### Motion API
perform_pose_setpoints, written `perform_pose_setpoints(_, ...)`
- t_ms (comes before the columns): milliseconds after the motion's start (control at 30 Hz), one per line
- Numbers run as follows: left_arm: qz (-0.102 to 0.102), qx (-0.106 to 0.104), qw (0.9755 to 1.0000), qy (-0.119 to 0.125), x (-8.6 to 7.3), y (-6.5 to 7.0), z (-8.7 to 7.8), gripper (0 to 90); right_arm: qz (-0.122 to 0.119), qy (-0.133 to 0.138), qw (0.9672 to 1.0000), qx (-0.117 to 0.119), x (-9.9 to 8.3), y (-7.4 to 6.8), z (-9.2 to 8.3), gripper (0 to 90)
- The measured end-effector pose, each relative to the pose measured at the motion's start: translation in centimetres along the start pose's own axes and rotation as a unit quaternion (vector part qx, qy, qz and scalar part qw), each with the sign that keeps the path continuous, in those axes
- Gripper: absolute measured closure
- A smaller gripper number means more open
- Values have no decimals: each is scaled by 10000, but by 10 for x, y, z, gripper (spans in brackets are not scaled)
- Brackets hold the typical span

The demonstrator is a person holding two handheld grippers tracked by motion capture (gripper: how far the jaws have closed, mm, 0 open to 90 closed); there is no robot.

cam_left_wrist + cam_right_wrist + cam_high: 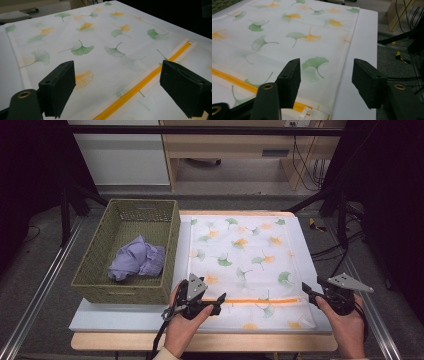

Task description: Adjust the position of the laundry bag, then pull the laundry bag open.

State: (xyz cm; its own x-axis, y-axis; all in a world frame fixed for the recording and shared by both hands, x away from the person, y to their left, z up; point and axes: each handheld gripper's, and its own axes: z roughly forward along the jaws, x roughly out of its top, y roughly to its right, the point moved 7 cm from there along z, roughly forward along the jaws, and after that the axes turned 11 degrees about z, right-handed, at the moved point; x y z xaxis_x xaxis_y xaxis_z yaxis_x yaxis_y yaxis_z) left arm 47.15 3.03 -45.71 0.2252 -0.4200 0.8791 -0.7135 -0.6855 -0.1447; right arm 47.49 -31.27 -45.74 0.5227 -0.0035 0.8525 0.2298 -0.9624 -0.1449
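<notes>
High view: laundry bag (245,265) lying flat on table (150,320), zipper (260,300) running along near edge. Left gripper (221,301) and right gripper (306,292) hovering at zipper ends, jaws apart, gripping nothing, likely flanking opening to work it. Basket (95,285) holding purple garment (137,260) alongside.

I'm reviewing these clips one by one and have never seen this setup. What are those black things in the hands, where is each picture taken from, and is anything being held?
A person holds a hand-operated two-jaw tool in each hand: the left tool and the right tool. The high view looks down on the table from above. The other two pictures come from cameras riding on each tool, looking along its black jaws. On the table lies a white zippered fabric bag printed with ginkgo leaves, its orange zipper near the person. Beside it a woven basket holds a crumpled lavender cloth. Both tools are open above the bag, holding nothing.
</notes>
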Motion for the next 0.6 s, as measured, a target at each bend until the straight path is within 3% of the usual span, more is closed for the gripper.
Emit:
perform_pose_setpoints(233,-94,25,9997,-243,-19,0,8,125,-151,-318,9994,-43,-21,6,9,546)
perform_pose_setpoints(267,-49,40,9994,-329,-28,6,8,125,-160,-381,9991,-41,-27,7,11,562)
perform_pose_setpoints(367,128,77,9988,-460,-35,10,9,128,-214,-478,9986,47,-37,9,13,585)
perform_pose_setpoints(600,168,62,9986,-506,-40,15,10,135,-275,-569,9977,239,-49,14,11,611)
